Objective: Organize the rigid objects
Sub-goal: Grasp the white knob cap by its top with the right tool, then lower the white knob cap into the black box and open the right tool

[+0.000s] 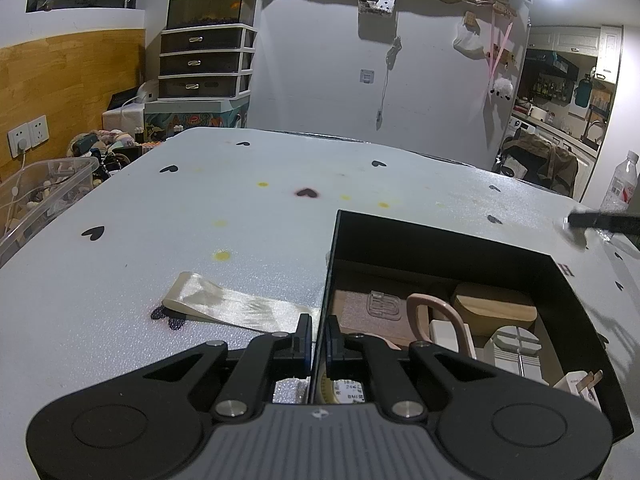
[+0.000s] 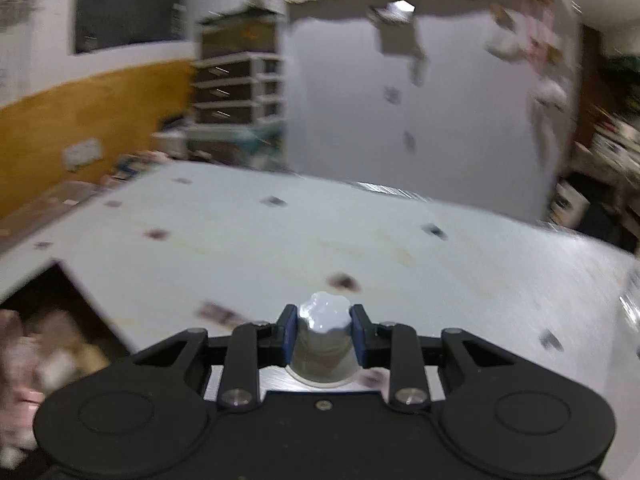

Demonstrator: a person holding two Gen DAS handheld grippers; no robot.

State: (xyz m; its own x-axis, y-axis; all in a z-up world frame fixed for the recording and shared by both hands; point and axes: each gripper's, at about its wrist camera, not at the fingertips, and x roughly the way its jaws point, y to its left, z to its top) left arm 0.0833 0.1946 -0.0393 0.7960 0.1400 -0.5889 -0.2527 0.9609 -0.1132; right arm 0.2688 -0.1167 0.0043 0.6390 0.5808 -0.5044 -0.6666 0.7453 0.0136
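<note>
**Right wrist view: small capped bottle in transit toward the black box**

Right wrist view shows the right gripper [image 2: 323,334] with its fingers [image 2: 289,334] clamped on either side of a small bottle [image 2: 322,344] with a pale scalloped cap, held above the tabletop [image 2: 360,240]. Heavy blur suggests fast travel. The black box [image 2: 56,308] sits low at the left edge of that view, well apart from the bottle.

From the left wrist view, the left gripper [image 1: 319,340] pinches the box's left wall [image 1: 326,280], its fingers closed on the thin panel, apparently steadying it. Inside lie a pink-handled tool [image 1: 440,316], a wooden block [image 1: 494,312] and a white plug [image 1: 578,386]. A satin ribbon [image 1: 236,304] trails outside.

The step in hand looks like the carry. Next, the bottle needs moving leftward over the box and lowering into a free gap before release; the crowded near side leaves little room.
</note>
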